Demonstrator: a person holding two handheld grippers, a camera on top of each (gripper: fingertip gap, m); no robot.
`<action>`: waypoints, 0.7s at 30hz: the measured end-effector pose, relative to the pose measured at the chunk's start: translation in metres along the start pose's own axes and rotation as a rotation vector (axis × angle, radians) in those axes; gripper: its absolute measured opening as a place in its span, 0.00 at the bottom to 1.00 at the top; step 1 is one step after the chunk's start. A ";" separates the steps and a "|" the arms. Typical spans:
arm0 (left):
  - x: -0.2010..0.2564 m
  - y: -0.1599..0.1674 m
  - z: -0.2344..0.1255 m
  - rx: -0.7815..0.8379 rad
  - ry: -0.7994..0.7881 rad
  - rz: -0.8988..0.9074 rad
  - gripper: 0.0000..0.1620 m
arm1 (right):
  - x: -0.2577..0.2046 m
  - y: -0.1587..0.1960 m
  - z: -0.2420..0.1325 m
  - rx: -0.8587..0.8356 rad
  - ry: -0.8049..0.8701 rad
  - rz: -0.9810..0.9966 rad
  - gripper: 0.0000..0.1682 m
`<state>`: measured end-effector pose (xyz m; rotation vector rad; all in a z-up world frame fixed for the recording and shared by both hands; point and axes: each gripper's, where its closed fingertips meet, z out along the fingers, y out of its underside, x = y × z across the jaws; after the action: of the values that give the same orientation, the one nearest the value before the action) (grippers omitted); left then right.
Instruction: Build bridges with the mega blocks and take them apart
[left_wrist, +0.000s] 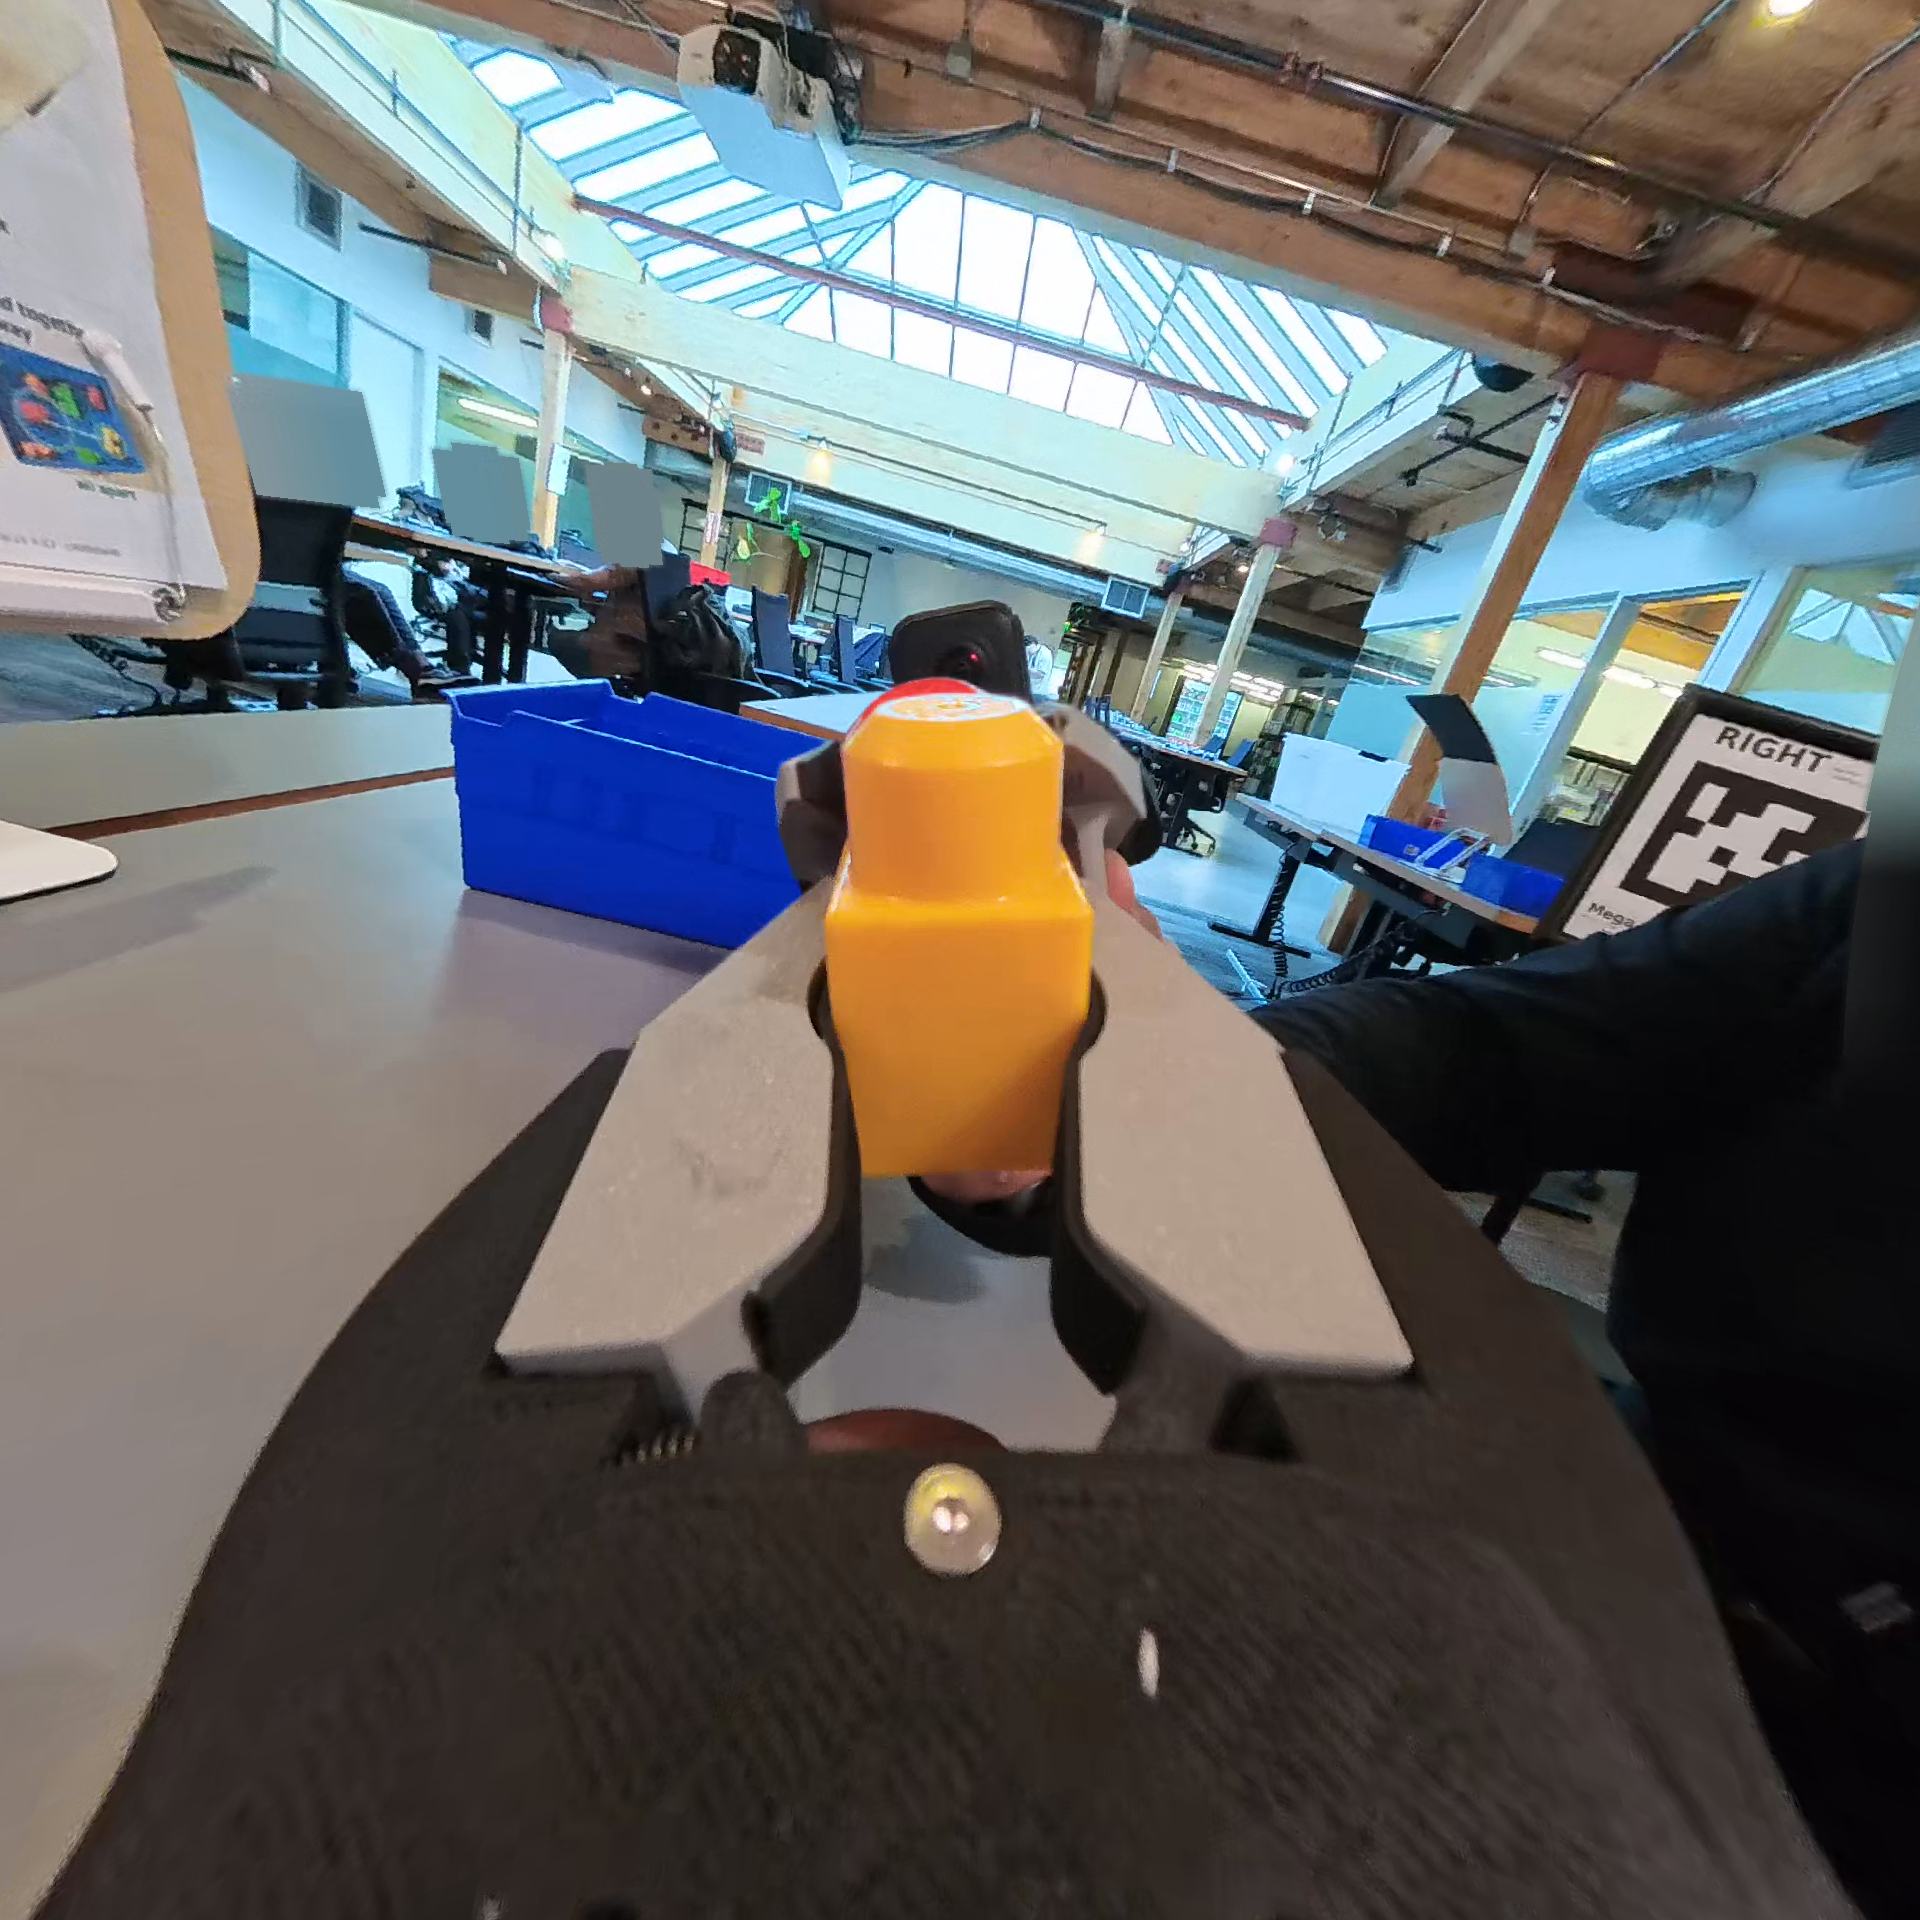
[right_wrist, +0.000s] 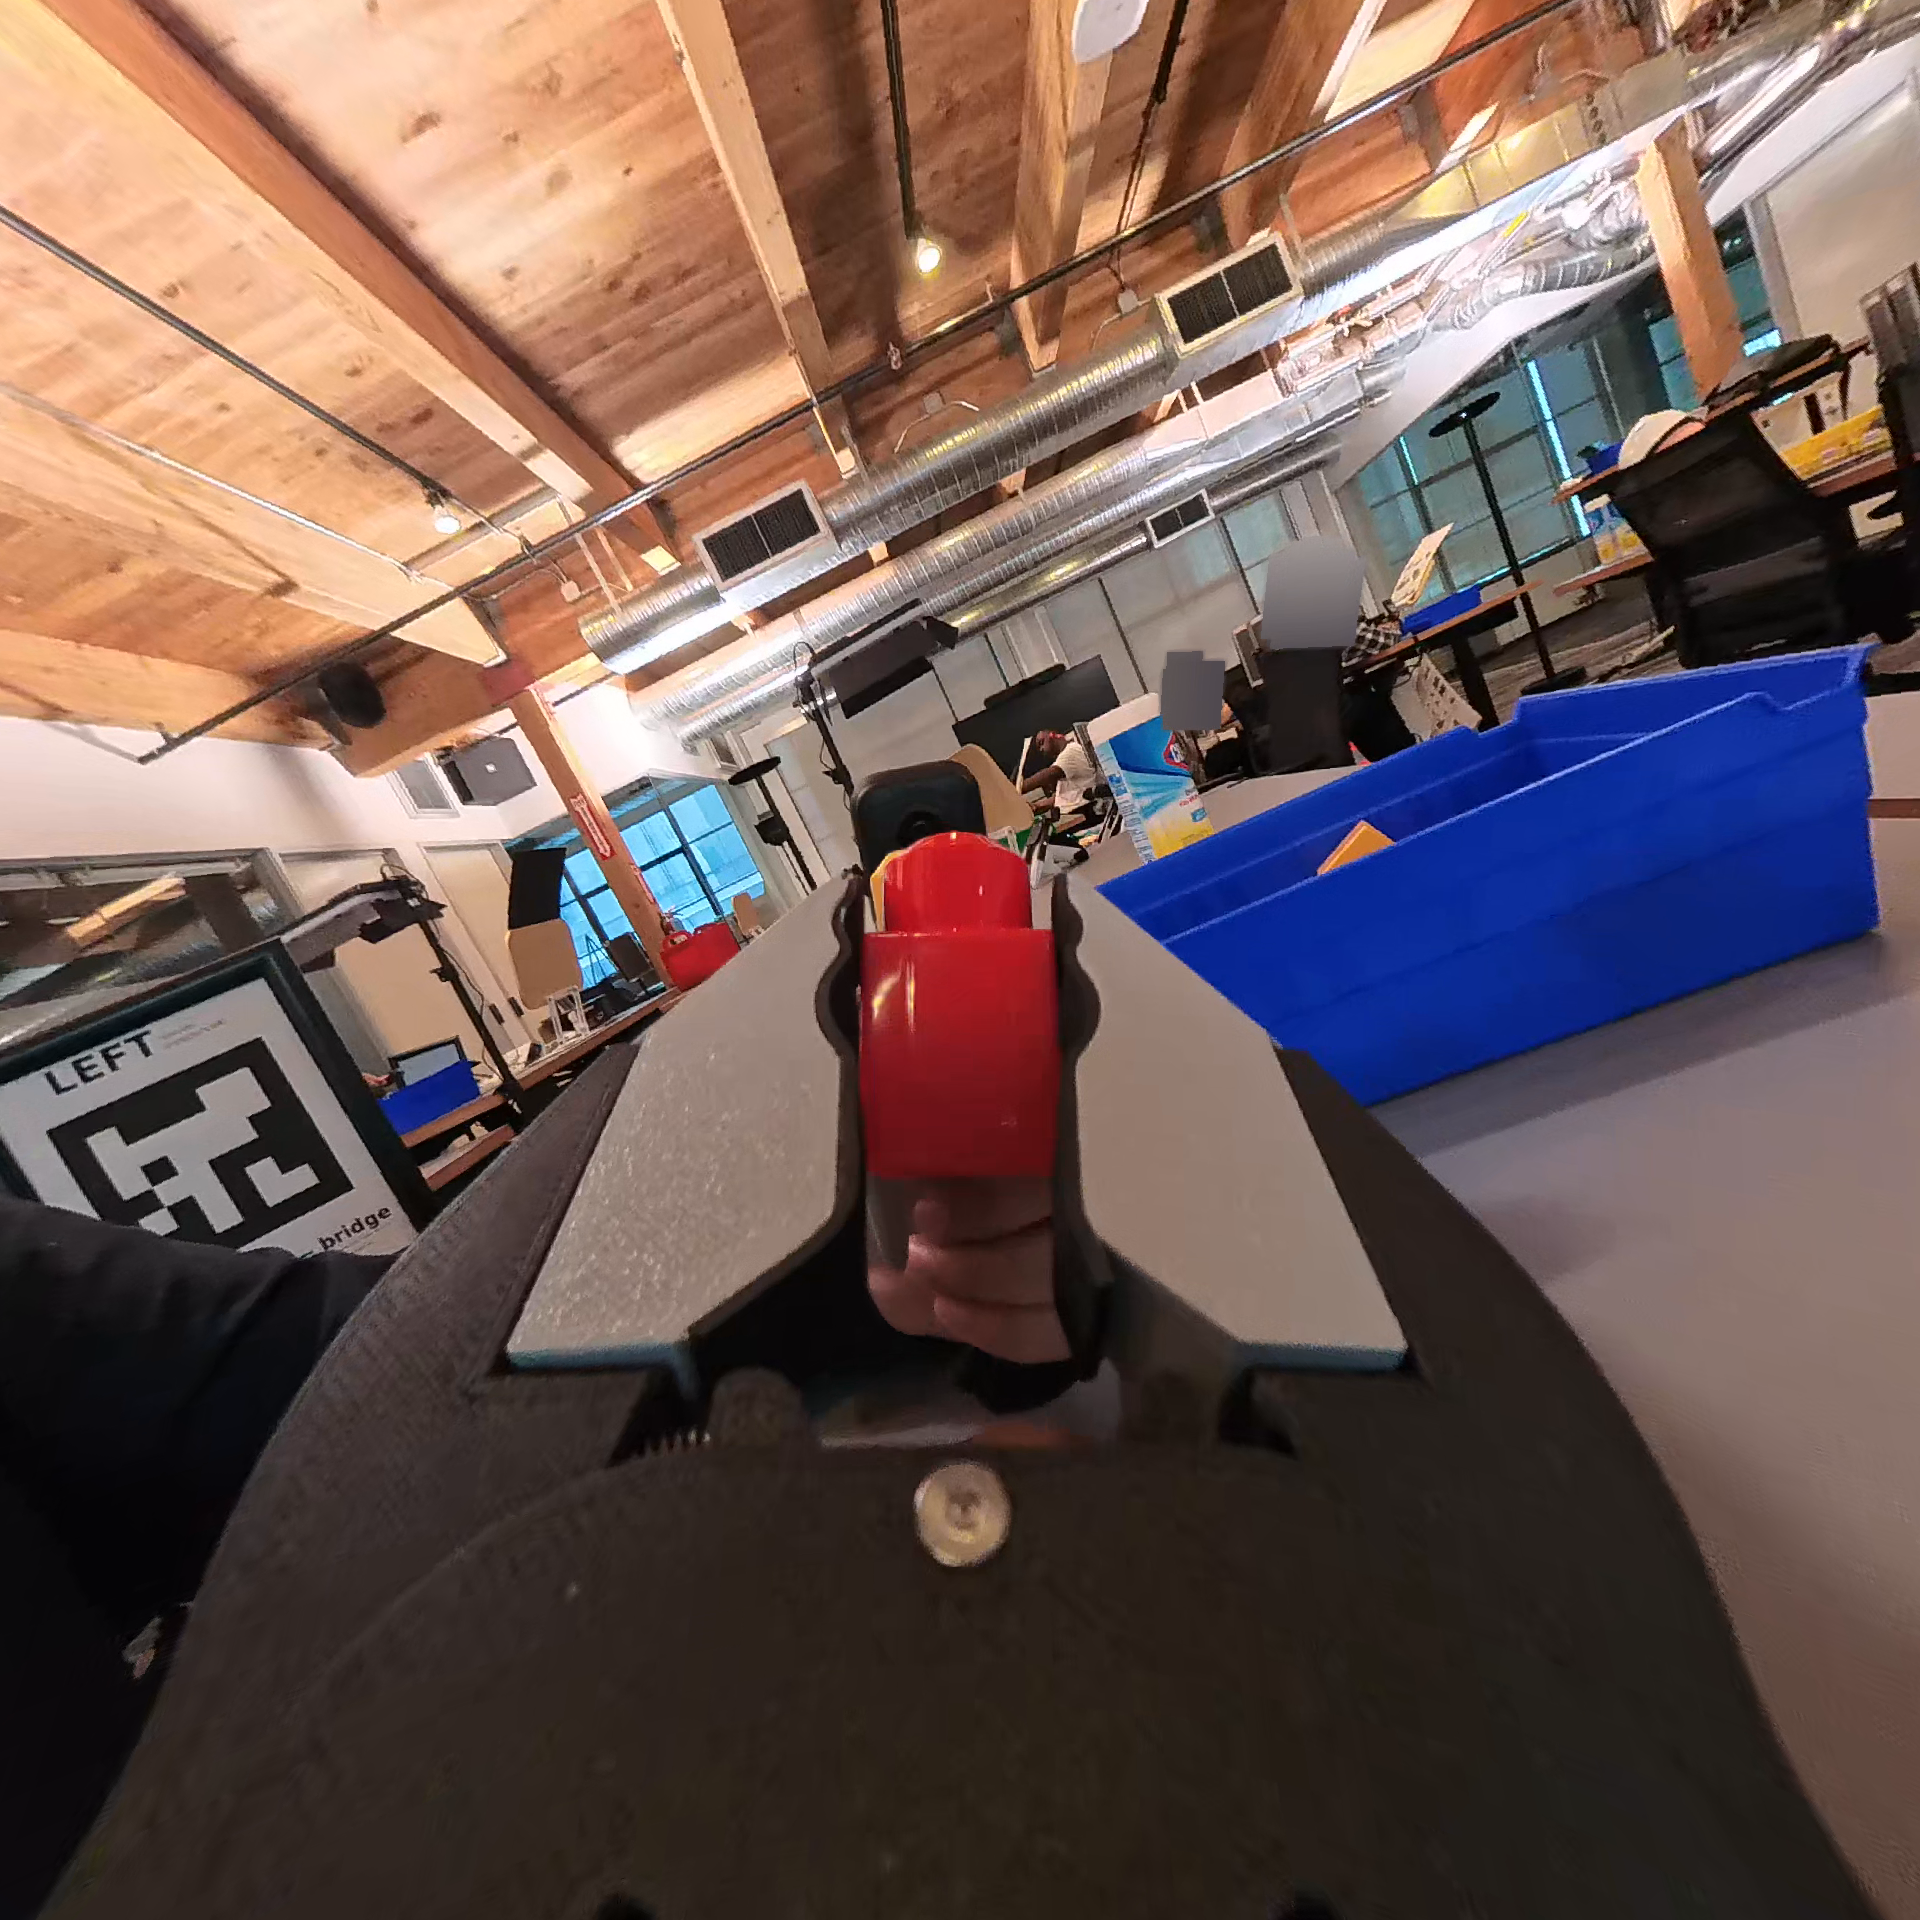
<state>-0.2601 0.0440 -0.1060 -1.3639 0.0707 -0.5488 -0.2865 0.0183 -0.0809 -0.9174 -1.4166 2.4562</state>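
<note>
A blue bin sits on the grey table; a clipboard stands left.

Bright daylight pours through the skylight in the left wrist view, while small ceiling lamps dot the warmer right wrist view. Both pictures bow strongly at the edges, with smeared, soft corners. Soft shadows lie on the grey bench, and the orange block shows mild glare.

left gripper: raised, tilted upward, clamped on an orange block | right gripper: raised facing it, clamped on a red block
</note>
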 end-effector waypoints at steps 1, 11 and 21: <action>-0.001 0.000 0.000 0.004 -0.002 -0.006 0.23 | 0.001 0.000 0.000 -0.004 0.002 0.000 0.20; -0.001 -0.007 0.000 0.055 -0.010 -0.006 0.23 | 0.001 0.000 -0.004 -0.078 0.012 -0.055 0.20; -0.004 0.003 0.004 0.002 -0.013 -0.020 0.23 | 0.005 -0.001 -0.004 -0.084 -0.008 0.010 0.20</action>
<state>-0.2610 0.0491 -0.1095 -1.3669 0.0456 -0.5567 -0.2884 0.0239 -0.0832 -0.9352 -1.5325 2.4262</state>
